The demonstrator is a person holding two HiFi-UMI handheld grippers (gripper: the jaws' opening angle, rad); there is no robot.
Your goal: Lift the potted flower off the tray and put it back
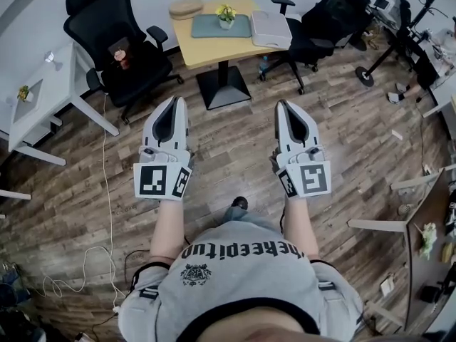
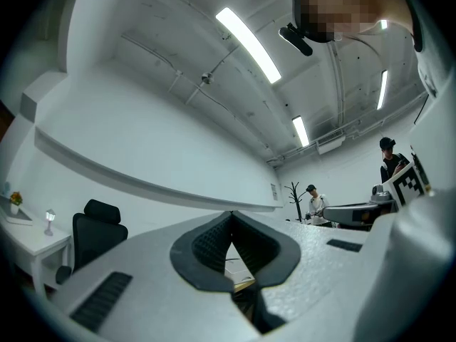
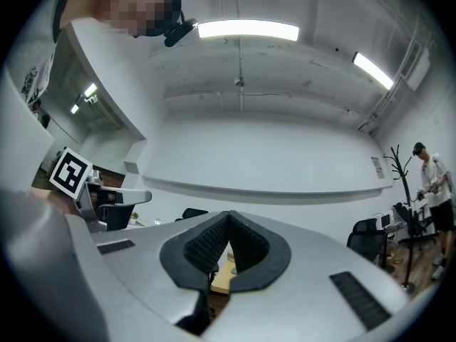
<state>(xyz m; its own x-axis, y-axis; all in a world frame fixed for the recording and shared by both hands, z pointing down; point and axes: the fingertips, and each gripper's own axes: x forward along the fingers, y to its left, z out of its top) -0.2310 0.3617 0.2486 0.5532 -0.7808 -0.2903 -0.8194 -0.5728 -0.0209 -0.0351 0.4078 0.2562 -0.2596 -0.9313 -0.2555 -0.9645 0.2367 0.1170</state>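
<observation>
A potted flower (image 1: 226, 15) with yellow blooms in a white pot stands on a grey-green tray (image 1: 221, 26) on a wooden table (image 1: 214, 47) at the far end of the head view. My left gripper (image 1: 174, 100) and right gripper (image 1: 280, 103) are held side by side over the wood floor, well short of the table, both pointing toward it. Both are shut with nothing between the jaws. In the left gripper view the tips (image 2: 231, 216) meet; in the right gripper view the tips (image 3: 228, 215) meet too, with a sliver of table seen through the gap below.
A black office chair (image 1: 117, 38) stands left of the table and another (image 1: 320, 27) to its right. A beige flat object (image 1: 186, 8) and a grey folded item (image 1: 271, 28) also lie on the table. White desk (image 1: 43, 98) at left; a cable (image 1: 100, 212) trails on the floor.
</observation>
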